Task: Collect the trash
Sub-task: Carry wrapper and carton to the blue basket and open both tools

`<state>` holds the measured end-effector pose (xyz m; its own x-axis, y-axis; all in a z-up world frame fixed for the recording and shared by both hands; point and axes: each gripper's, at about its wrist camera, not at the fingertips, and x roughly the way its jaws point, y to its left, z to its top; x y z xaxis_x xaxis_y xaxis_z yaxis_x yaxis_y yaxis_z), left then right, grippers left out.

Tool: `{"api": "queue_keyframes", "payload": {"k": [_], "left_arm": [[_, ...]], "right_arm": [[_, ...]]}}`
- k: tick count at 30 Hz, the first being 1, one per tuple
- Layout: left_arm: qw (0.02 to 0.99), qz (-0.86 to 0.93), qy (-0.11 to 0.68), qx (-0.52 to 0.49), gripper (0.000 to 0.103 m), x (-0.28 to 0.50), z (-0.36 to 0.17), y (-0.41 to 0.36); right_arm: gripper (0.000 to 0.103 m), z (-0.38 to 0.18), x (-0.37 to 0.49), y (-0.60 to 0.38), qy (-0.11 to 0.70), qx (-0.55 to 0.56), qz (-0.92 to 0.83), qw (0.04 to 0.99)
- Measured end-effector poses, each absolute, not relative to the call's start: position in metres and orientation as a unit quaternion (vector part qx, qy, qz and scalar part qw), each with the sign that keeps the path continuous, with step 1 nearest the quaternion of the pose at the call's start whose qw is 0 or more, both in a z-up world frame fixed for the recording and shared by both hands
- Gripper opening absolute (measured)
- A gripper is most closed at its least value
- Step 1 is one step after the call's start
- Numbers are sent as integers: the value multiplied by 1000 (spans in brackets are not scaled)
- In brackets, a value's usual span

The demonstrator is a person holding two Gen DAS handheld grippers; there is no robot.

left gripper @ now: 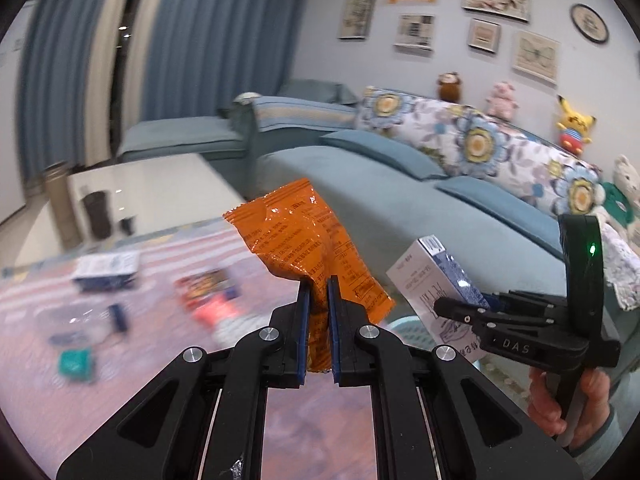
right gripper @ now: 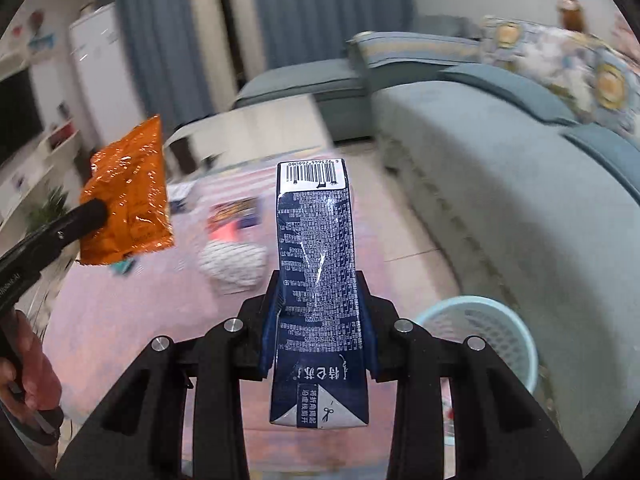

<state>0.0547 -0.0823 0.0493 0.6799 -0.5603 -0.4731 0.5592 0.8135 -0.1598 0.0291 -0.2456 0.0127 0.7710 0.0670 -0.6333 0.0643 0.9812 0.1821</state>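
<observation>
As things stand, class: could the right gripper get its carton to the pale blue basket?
Probably yes. The right gripper is shut on the milk carton, and the basket stands open-topped just below and to its right by the sofa, nothing between them.

Orange foil wrapper point(left gripper: 310, 248) w/ small dark print, shiny. Carton point(right gripper: 318, 264) navy w/ white text, white barcode panel on top, white corner flaps at the bottom. Both grippers black w/ blue pads point(left gripper: 303, 332); right gripper point(left gripper: 452, 306) shows a green light. Basket point(right gripper: 486, 338) pale mint, mesh sides. Rug point(left gripper: 132, 360) pink w/ faint stripes. Sofa point(left gripper: 372, 176) dusty blue; back cushions point(left gripper: 460, 128) white w/ blue-yellow floral. Curtains point(left gripper: 224, 32) blue and cream. Yellow plush point(left gripper: 574, 126) on the sofa back.
</observation>
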Motion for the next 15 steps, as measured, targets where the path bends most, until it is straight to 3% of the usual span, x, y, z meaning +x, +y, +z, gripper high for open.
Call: {"api": "queue_keyframes", "payload": {"k": [6, 15], "left_arm": [[896, -349, 273, 31, 7, 61, 38, -161], [838, -396, 368, 72, 7, 83, -39, -256]], "right_arm": [[31, -13, 8, -322, 342, 150, -71, 925], [31, -98, 6, -395, 408, 217, -149, 874]]}}
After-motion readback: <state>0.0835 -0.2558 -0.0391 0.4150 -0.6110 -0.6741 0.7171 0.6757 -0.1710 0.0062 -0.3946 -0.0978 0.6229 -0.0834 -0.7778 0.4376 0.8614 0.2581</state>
